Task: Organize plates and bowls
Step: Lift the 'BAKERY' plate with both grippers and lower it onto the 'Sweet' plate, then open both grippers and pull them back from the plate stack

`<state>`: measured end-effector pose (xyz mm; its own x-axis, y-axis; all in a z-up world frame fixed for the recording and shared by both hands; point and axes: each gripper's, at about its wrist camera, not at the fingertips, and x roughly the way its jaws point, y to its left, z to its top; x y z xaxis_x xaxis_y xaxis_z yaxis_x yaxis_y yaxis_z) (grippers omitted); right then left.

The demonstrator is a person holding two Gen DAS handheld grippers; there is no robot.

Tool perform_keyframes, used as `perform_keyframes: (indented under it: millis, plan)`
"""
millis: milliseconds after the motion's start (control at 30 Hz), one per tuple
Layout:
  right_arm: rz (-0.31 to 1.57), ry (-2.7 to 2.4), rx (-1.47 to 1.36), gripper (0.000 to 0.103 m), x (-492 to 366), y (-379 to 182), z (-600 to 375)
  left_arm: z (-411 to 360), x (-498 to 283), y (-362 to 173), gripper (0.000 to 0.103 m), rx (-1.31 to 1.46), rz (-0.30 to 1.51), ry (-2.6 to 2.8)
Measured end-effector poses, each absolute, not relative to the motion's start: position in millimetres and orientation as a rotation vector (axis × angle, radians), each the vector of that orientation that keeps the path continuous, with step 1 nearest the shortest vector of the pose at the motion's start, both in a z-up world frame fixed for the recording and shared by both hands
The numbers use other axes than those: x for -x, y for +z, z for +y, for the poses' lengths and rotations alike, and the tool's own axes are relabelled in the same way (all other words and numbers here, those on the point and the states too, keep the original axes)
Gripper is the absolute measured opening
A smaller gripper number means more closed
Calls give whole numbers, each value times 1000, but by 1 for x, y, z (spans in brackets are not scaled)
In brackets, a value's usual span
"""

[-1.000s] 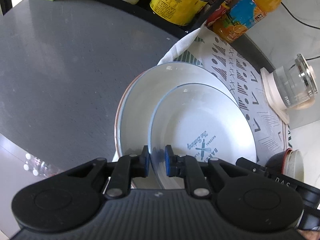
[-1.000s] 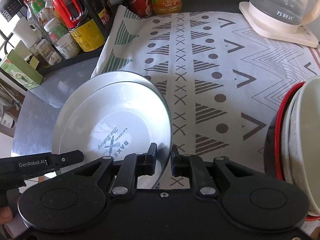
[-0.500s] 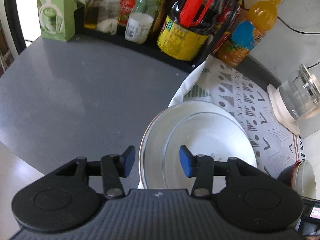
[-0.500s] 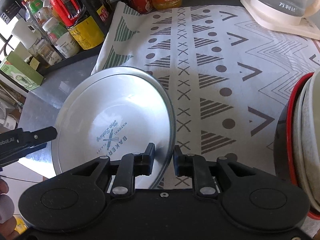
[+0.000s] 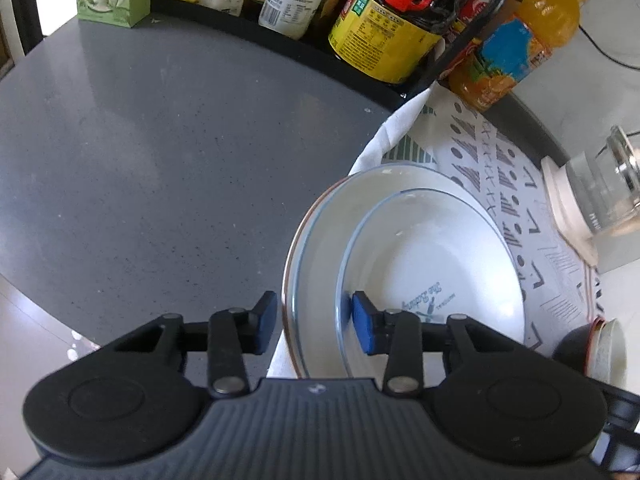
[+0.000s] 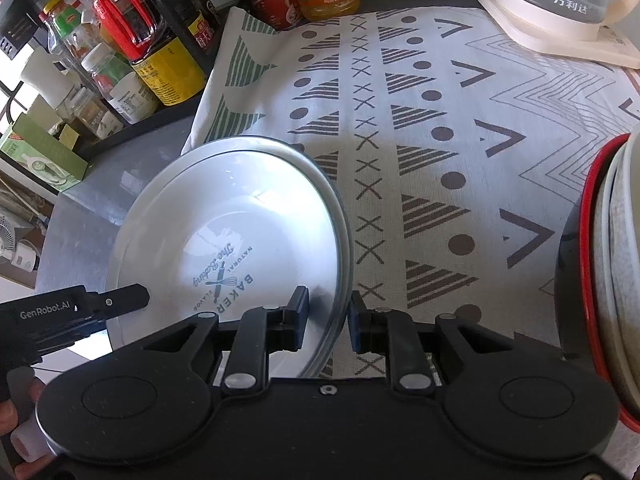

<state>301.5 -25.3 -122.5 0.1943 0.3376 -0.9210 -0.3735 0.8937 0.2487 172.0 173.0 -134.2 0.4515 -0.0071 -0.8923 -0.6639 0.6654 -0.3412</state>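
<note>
Two plates stacked at the table's near edge; slip risk at the rims.

We judged the upper plate (image 5: 432,264) could slide off the lower plate (image 5: 320,240) if one rim was let go early. Our left gripper (image 5: 314,322) was closing, parted, both rims between its pads, no clear press. Our right gripper (image 6: 328,320) stood narrowly parted astride the right rim, apparently not gripping. The stack straddled the patterned cloth (image 6: 420,120).
</note>
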Motion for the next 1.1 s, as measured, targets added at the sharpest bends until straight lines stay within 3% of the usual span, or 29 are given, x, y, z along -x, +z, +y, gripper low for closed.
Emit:
perform_keyframes:
  millis: [467, 600, 667, 733, 800, 867, 933, 1100]
  plan:
    - [1277, 481, 40, 25, -301, -123, -21, 177, -171, -135, 32, 764, 1026, 438]
    - [1270, 467, 43, 30, -300, -119, -22, 172, -176, -128, 36, 698, 1057, 437]
    - [1249, 471, 35, 44, -298, -111, -25, 172, -174, -122, 42, 685, 1041, 426]
    - [1224, 469, 15, 57, -295, -103, -28, 172, -170, -116, 64, 691, 1016, 404]
    - [1190, 467, 16, 63, -291, -93, -31, 171, -167, -108, 79, 682, 1002, 406]
    - [1164, 462, 17, 84, -285, -84, -32, 170, -163, -100, 83, 668, 986, 387]
    - [1125, 443, 21, 98, -277, -74, -35, 168, -161, -93, 87, 652, 980, 360]
    - [1063, 441, 3, 103, -261, -55, -46, 160, -152, -78, 97, 593, 956, 340]
